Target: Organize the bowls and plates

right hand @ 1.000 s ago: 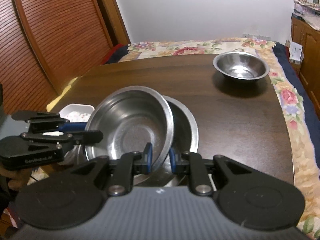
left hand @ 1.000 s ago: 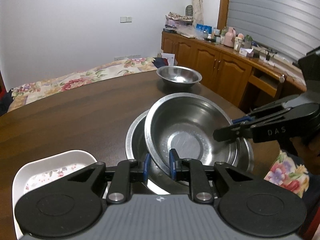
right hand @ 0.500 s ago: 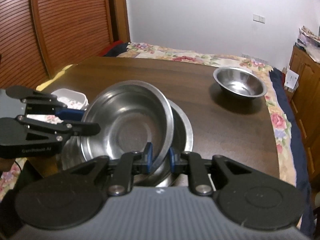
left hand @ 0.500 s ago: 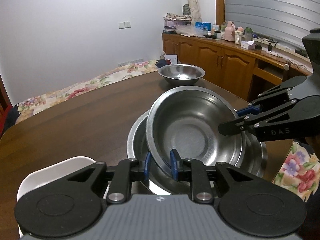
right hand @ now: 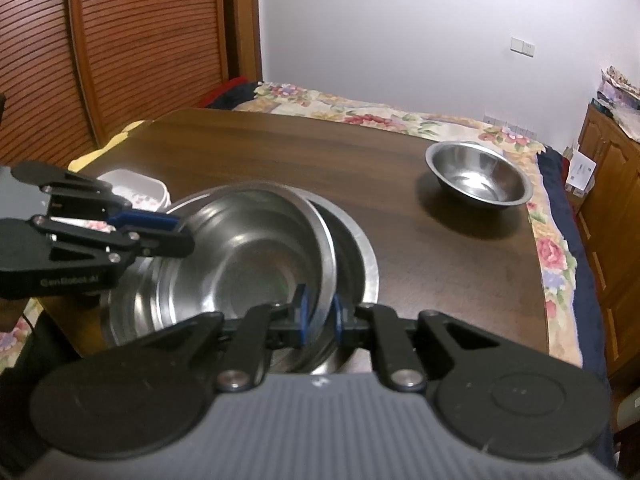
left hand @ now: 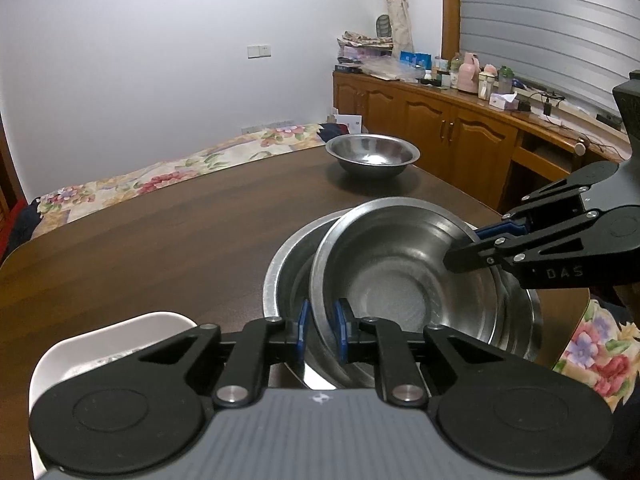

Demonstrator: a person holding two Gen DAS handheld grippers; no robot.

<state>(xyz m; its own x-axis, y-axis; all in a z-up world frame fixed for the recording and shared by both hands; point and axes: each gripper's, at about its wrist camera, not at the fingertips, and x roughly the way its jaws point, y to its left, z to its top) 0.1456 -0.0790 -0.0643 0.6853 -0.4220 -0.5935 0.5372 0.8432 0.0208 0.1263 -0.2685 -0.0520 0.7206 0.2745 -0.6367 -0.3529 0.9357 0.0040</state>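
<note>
Both sets of jaws have just been closing and now pinch opposite sides of the rim of the upper steel bowl (left hand: 400,280), left hand-held gripper (left hand: 320,334) and right hand-held gripper (right hand: 319,316) alike, and the bowl sits a little less tilted than a second ago inside the wider steel bowl (left hand: 286,276) near the tabletop (left hand: 160,240) edge closest to the person. Thin, rigid and slick, it looks light, so the rolled rim seems the surest hold; a third bowl (left hand: 372,156) waits by the far edge.
</note>
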